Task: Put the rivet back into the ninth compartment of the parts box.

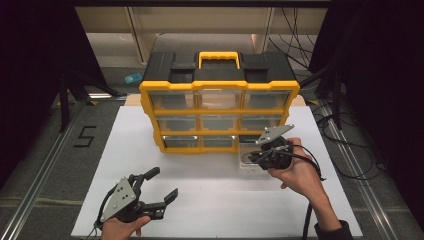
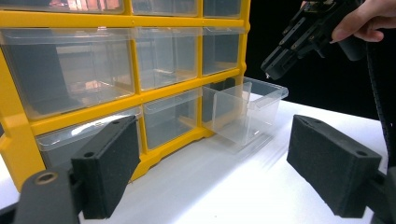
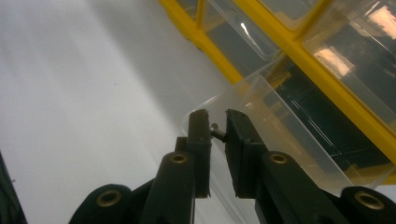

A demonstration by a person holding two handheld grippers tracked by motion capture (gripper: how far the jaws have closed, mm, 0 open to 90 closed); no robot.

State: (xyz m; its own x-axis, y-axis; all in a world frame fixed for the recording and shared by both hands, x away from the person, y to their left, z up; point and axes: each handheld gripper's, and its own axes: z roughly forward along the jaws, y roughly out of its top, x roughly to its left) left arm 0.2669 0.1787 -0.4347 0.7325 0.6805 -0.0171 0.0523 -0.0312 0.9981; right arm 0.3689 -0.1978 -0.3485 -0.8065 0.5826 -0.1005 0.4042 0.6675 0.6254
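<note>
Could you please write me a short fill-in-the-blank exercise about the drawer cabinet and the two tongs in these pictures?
1. The frame of the drawer cabinet is ____ in colour.
2. The clear drawer pulled out onto the table comes from the ____ row.
3. The right tongs pinch a small ____ above that drawer.
4. The left tongs hold nothing, and their jaws stand ____.

Missing words: yellow; bottom; screw; open

The drawer cabinet is set at the tabletop's far edge; its bottom-right drawer is pulled out toward the near edge.
</note>
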